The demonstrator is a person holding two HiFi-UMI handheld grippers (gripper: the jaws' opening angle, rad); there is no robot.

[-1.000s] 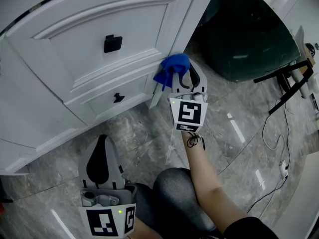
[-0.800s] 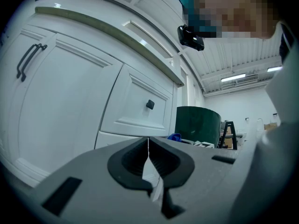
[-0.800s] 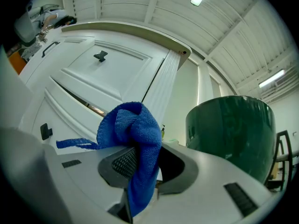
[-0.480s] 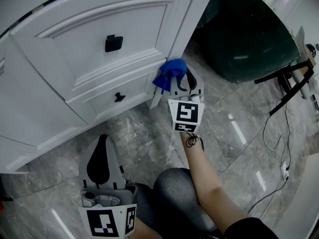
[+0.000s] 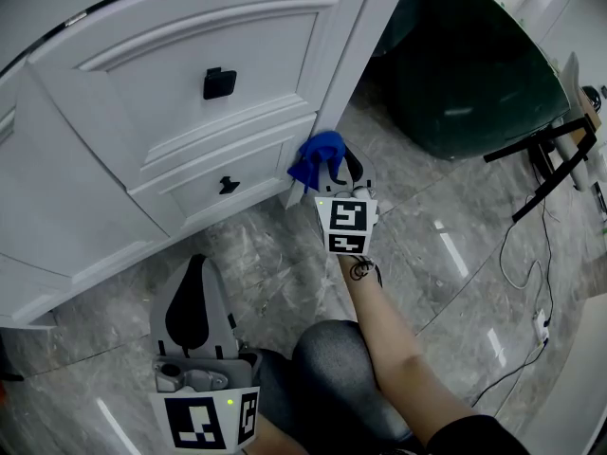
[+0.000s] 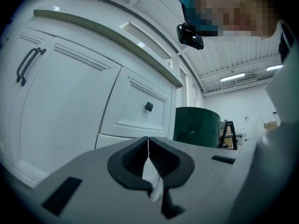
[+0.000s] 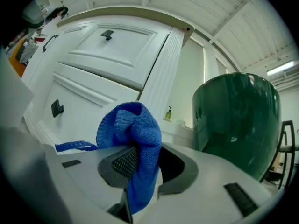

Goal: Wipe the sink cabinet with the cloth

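Blue microfibre cloth [image 7: 133, 139], bunched into a soft wad and pinched in the right gripper [image 7: 140, 157]. Low down at the right end of the white panelled sink cabinet [image 5: 190, 45], by the foot of the fluted corner post [image 5: 365, 36] and just beside the lower drawer [image 5: 204, 190]. Contact with the paintwork looks likely from the head view [image 5: 316, 157], but cannot be told for certain.

Judged light, limp and springy: no stiffness of its own, so shaped wholly by the grip. Looped weave, probably clinging rather than slipping on the ribbed pads. Nothing fragile. One loose hem trailing left of the wad, apt to drag or fold under during a stroke. Best held through the thick middle of the bunch, as here, with a good lobe standing proud of the jaw tips to meet the surface.

Right gripper [image 5: 332, 167]: jaws nearly closed, parted only by the fold of fabric clamped between them, blue tail hanging below the pads.

Left gripper [image 6: 148, 143]: jaws brought together, nothing between them, held low over the grey marble floor [image 5: 285, 273], well apart from the cabinet [image 5: 194, 268].
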